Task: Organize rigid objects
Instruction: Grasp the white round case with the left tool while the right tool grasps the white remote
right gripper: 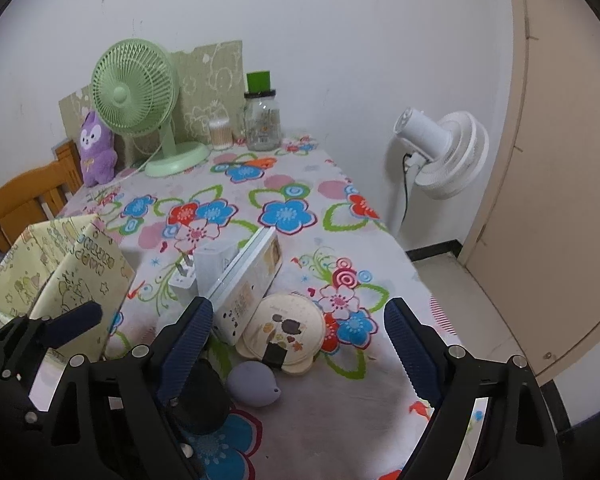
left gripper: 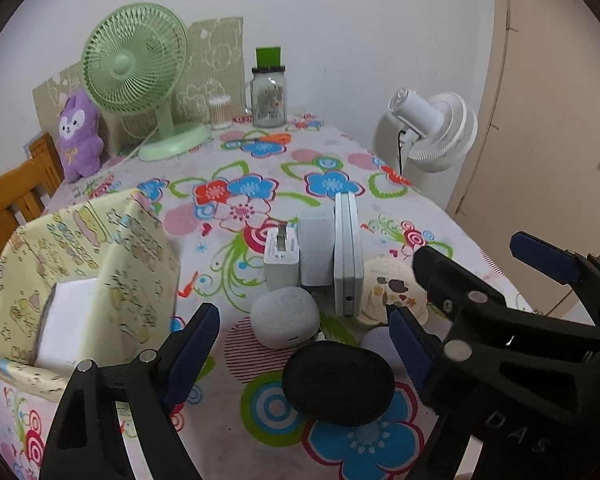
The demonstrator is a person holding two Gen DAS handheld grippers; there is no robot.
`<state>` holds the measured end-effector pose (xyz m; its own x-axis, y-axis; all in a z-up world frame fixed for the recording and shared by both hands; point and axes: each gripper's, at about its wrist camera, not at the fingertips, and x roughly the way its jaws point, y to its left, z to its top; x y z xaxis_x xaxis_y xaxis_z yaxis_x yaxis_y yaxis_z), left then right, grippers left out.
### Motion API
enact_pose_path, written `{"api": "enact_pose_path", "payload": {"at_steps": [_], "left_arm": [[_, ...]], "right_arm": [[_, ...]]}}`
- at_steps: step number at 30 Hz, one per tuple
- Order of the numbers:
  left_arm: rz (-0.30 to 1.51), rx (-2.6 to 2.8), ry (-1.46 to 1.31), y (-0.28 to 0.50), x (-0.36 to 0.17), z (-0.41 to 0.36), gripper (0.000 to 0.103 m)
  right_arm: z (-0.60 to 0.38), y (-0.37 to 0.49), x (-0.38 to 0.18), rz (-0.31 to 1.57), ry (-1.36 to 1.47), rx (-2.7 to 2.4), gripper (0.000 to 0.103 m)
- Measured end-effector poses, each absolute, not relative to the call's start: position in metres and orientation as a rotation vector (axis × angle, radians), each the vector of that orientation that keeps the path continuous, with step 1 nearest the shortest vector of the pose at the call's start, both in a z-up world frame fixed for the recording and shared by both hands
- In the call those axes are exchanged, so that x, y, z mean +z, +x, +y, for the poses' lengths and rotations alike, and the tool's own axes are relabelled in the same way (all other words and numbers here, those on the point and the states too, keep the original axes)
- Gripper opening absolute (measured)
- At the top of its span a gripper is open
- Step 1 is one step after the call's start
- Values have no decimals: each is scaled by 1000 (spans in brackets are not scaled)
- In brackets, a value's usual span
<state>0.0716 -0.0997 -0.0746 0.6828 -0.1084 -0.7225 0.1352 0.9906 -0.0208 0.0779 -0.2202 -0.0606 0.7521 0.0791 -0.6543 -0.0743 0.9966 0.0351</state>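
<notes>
While both claws hang wide and empty, left claw brackets the black oval case on the near worktop; right claw hovers above the round compact nearby.

Both wrist views look steeply down, close over the flowered table, sharing the green fan beyond.

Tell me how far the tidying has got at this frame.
Barely started. Done: one white box sits in the yellow fabric bin. In hand: nothing; left claw and right claw are open above the pile. Left: black oval case, white charger, round tin lie on the tablecloth.
</notes>
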Motion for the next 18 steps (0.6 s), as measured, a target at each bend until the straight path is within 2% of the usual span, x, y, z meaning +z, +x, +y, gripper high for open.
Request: {"api": "enact_pose_path", "payload": {"at_steps": [8,18], "left_arm": [[865,-105,33,87,-93,-97,82],[901,-58,40,99,-108,-87,81]], "right_arm": [[-205,94,-75,750,-9,135,90],[-191,113,-94,812,-21,152,87]]}}
